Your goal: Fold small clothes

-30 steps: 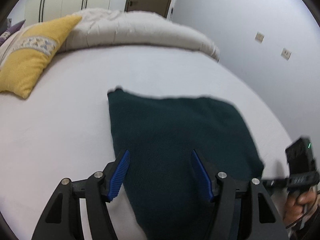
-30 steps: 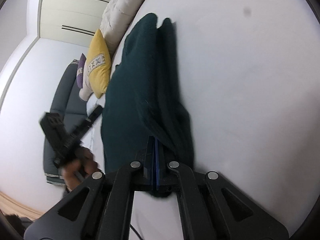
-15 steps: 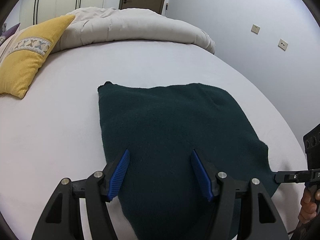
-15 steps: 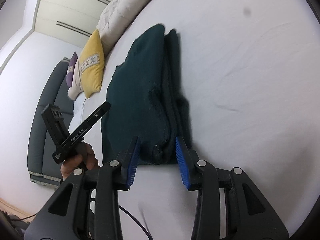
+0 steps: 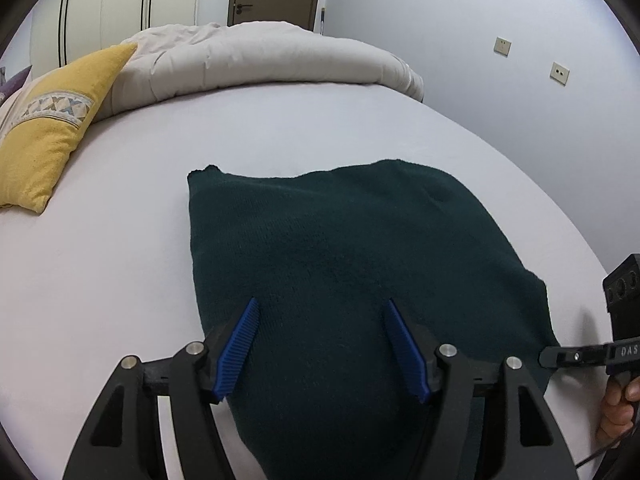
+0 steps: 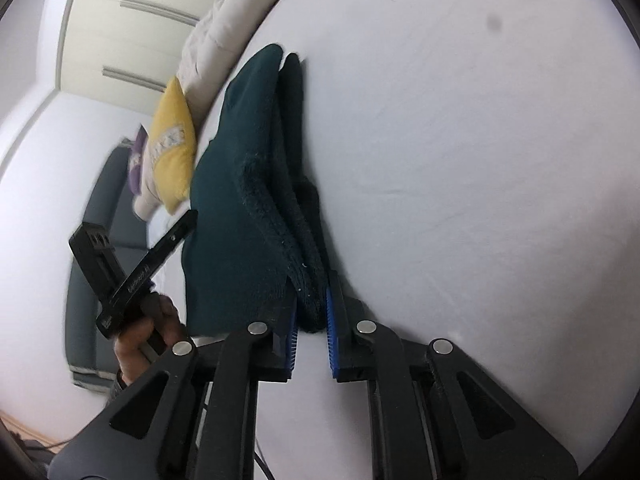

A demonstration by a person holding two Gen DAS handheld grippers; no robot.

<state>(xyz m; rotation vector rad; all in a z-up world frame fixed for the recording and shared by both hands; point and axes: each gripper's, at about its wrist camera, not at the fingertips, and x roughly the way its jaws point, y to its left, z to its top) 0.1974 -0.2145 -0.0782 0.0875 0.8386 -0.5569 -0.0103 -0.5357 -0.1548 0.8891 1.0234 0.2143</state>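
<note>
Folded dark green garment [image 6: 240,184] runs lengthwise away from right gripper [image 6: 311,334] — blue pads narrowly parted around its near corner; left gripper [image 5: 322,346] hangs spread wide over it — pinching nothing.

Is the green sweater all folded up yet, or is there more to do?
Mostly folded: the sweater lies on the bed in stacked layers, seen edge-on in the right view. Right now the right gripper has its jaws around the thick folded edge; whether it pinches is unclear. The left gripper hovers open above. Probably one last fold or tidy remains.
</note>
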